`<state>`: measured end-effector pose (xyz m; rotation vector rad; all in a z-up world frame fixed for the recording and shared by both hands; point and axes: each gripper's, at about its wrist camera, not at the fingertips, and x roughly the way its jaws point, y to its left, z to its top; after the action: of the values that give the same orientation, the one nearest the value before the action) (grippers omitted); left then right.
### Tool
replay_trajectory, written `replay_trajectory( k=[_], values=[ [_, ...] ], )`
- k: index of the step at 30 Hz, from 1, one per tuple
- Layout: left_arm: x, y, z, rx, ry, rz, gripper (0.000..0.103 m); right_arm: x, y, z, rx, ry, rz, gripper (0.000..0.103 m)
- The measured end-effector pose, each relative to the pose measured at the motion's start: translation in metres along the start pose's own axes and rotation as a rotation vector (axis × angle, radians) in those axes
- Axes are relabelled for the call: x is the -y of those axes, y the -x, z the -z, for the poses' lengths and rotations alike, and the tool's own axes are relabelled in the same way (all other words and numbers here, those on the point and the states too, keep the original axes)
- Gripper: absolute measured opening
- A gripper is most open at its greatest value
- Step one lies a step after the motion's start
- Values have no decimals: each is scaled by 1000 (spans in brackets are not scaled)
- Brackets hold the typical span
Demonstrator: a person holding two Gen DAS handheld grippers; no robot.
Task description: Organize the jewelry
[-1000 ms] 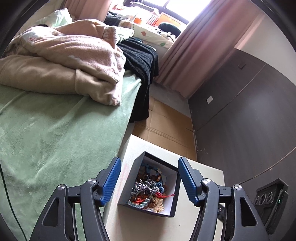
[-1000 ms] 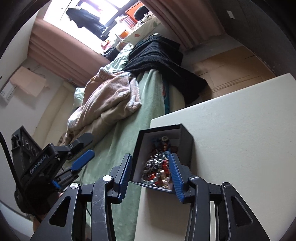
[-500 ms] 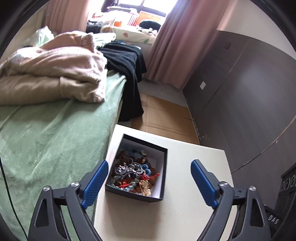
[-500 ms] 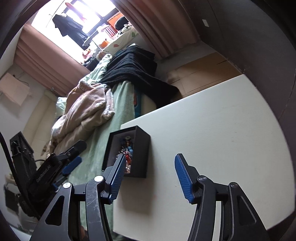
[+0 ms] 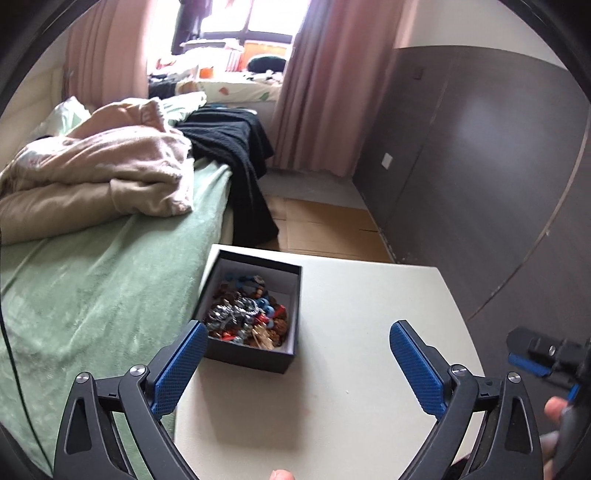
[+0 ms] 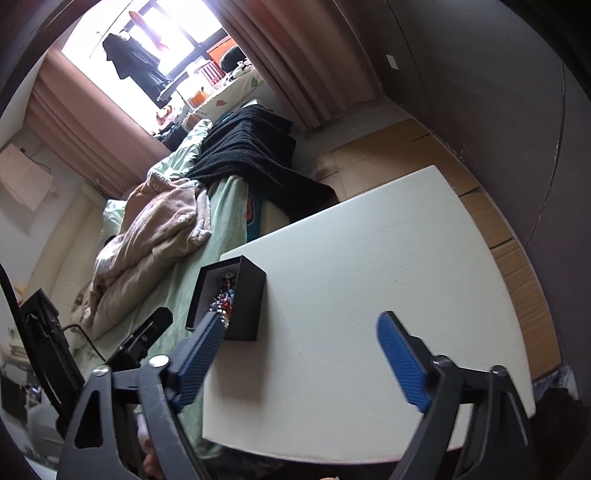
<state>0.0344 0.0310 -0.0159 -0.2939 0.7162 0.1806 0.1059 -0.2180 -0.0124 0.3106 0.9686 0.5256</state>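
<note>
2 grippers opening, empty, jewelry box between

Cream tabletop beside a bed with a green cover, rumpled beige blanket heaped on it, black knitted throw hanging over the bed's far end, pink curtains framing a bright window, flattened cardboard on the floor, dark panelled wall

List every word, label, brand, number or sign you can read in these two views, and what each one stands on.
None can be read.
The box of jewelry on the table shows no print.
The wall plate on the dark panel is blank.
Items on the window sill are too small and blurred to read.
</note>
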Motion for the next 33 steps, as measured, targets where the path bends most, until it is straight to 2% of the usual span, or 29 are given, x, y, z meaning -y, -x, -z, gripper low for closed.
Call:
replay_trajectory(
  k=[1,7,9,19,33],
  values=[
    [1,0,4,-5,-2,9,99,1,2,2,4,5,12,97],
    [9,14,11,51,-32,46,99,2,3,20,19,77,140,98],
    [13,18,14,64,-35,52,99,-1,2,26,19,105,153,98],
    [26,25,17,114,-66,70,99,-7,16,31,35,188,108,98],
    [26,23,17,134,-59,61,99,2,27,27,55,163,95,98]
  ],
)
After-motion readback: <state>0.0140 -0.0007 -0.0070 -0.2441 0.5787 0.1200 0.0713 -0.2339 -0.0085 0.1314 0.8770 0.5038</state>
